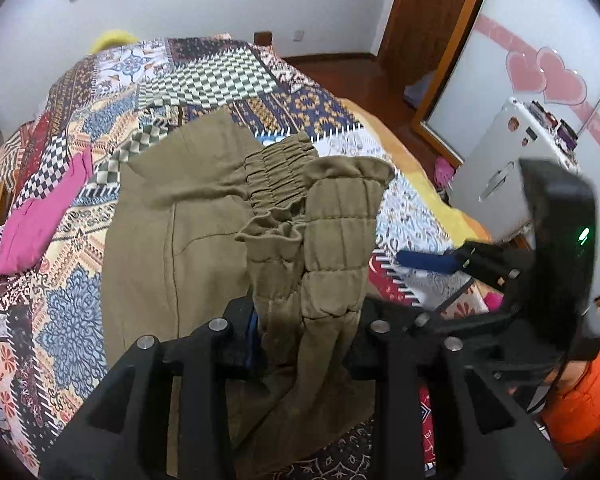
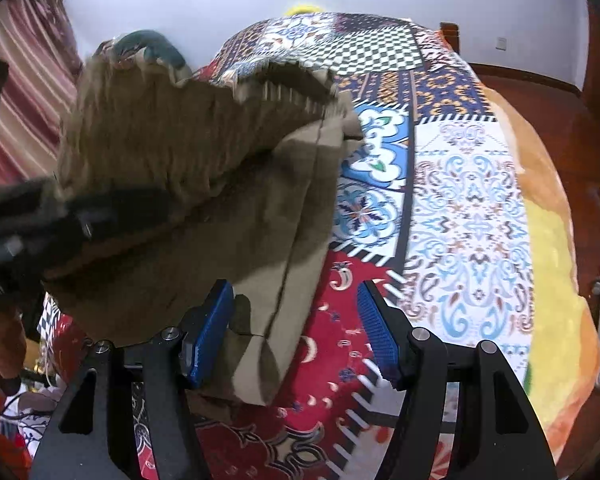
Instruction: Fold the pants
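A patchwork bedspread (image 1: 228,76) in checks, florals and paisley covers the bed, with a yellow blanket (image 2: 556,280) along its edge. A pink garment (image 1: 44,216) lies flat on the spread near its side. Beyond the bed stand a white mini fridge (image 1: 500,168) and a sliding panel with pink heart stickers (image 1: 548,72). Striped curtains (image 2: 24,92) hang by the wall, above a reddish wooden floor (image 2: 540,96).

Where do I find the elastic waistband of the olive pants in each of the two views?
Left wrist: waistband at centre, above the left gripper.
Right wrist: upper centre-left, raised, blurred.
Shared landmark: green-and-white checkered patch beyond it on the bedspread.
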`<state>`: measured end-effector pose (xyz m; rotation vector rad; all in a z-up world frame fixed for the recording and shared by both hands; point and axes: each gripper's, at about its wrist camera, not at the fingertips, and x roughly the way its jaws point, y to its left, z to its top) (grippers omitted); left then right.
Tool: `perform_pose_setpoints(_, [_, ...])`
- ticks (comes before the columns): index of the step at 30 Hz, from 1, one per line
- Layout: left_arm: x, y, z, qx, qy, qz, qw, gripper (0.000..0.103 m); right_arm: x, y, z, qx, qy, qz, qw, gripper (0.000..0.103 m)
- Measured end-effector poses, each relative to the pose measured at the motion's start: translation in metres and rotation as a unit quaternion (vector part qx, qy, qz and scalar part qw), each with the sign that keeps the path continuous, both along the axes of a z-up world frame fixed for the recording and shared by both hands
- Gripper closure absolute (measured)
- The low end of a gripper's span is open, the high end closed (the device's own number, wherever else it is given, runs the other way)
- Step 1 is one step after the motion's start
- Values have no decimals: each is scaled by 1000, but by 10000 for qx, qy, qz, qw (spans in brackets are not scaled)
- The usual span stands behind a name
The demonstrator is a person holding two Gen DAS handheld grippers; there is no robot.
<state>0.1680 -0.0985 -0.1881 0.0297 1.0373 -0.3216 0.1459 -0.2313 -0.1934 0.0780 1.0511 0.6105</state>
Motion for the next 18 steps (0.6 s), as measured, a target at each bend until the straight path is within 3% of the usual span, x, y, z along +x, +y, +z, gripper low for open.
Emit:
perform_pose_setpoints(1, [-1, -2, -2, -54, 51, -40, 10000, 61, 0, -5, 2, -1, -34, -72, 10000, 42])
perform_pose_setpoints(3, [-3, -3, -2, -269, 136, -81, 9995, 41, -1, -11, 5, -22, -84, -165, 9998, 42])
perform_pose_setpoints(5, [-5, -4, -1, -394, 170, -103, 9990, 40, -1, -19, 9, -38, -138, -286, 9995, 42])
perform_pose_setpoints(8, [-9, -8, 2, -258, 111, -156, 9995, 40, 2, -30, 14, -35, -200, -456, 9988, 42])
perform_pose_setpoints(12, [-14, 2, 16, -600, 91, -108, 9981, 40, 1, -41, 24, -38, -347, -614, 9975, 42])
perform_pose_setpoints(18, [-21, 28, 44, -656, -400, 143, 9969, 36, 4, -39, 49, 39, -674, -646, 9956, 42])
